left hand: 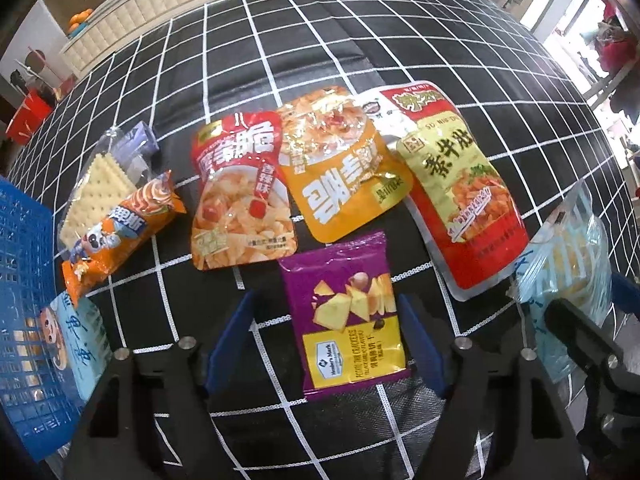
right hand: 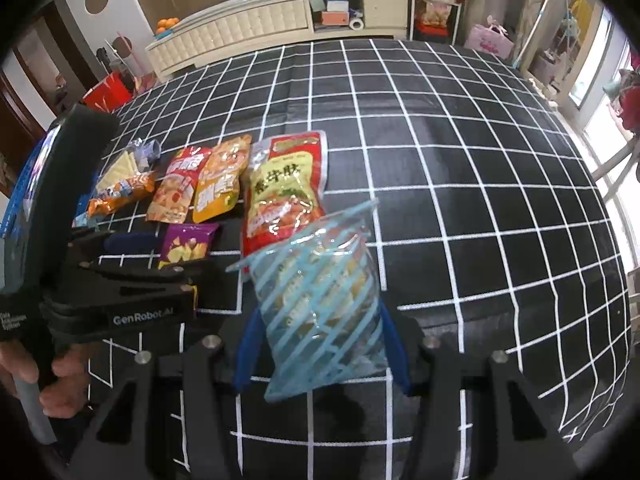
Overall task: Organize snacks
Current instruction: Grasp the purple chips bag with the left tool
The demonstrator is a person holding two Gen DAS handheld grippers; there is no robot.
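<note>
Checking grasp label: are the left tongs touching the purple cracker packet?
Apart. The left wrist view shows the purple cracker packet lying between the open left tongs, with checked cloth visible between packet and each blue finger.

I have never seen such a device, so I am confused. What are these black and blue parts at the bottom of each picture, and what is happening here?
A person holds two hand tools, each with a camera looking along its two blue fingers. The left claw is open around a purple cracker packet lying on the checked cloth. The right claw is around a clear blue-striped bag, which seems lifted; its grip is unclear. More snack packets lie beside them, and a blue basket stands at the left.
</note>
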